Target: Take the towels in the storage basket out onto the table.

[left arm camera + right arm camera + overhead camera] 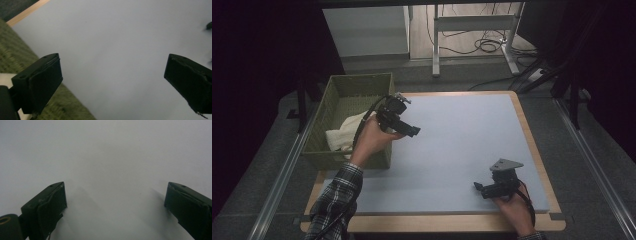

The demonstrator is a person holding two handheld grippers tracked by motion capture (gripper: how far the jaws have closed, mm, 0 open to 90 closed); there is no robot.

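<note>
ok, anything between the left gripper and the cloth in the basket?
Nothing visible. The left gripper is open over the basket's right wall, jaws pointing away across the mat. The cream cloth lies uncovered in the basket just beside the hand.

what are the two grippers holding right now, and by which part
Nothing. The left gripper and the right gripper are both open, with bare table mat between their fingers.

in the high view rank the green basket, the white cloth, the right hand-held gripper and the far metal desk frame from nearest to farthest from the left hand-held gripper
From the left hand-held gripper:
1. green basket, directly beside it on the left
2. white cloth, inside the basket, close to call with the basket
3. right hand-held gripper, at the table's near right
4. metal desk frame, on the floor beyond the table
</note>
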